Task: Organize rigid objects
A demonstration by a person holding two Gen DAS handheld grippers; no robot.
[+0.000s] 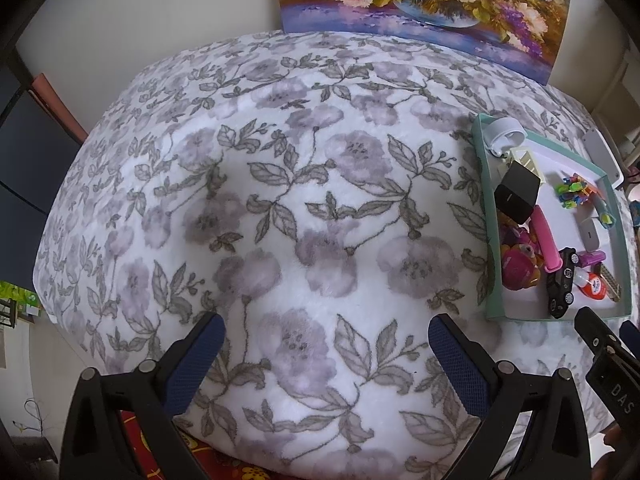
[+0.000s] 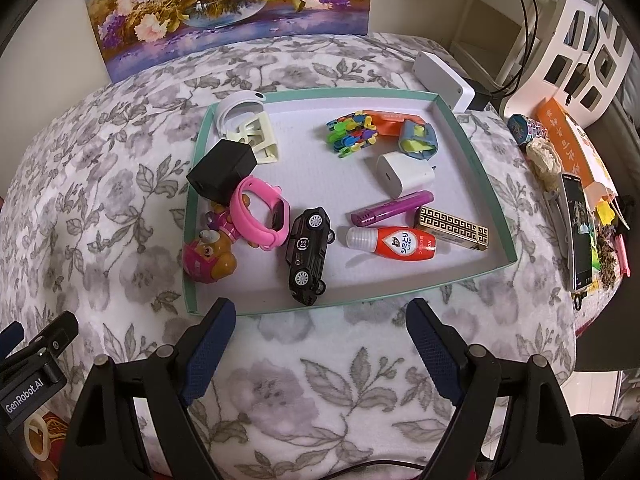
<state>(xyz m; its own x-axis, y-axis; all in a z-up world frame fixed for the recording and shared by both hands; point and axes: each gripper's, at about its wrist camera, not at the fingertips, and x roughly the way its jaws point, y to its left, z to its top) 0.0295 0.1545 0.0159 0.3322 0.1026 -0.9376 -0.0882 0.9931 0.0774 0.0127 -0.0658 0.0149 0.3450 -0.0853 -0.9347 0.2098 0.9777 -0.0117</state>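
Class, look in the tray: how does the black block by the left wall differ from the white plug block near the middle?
The black block is dark and leans tilted against other items by the tray wall; the white plug block is pale and lies flat on the tray floor. The black block touches the pink watch; the white plug block lies apart from the watch. Both are boxy and lie in the same tray.

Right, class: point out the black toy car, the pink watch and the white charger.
black toy car (image 2: 308,254): right wrist view, on its roof.
pink watch (image 2: 262,210): right wrist view, on its strap.
white charger (image 2: 404,174): right wrist view, on its body.
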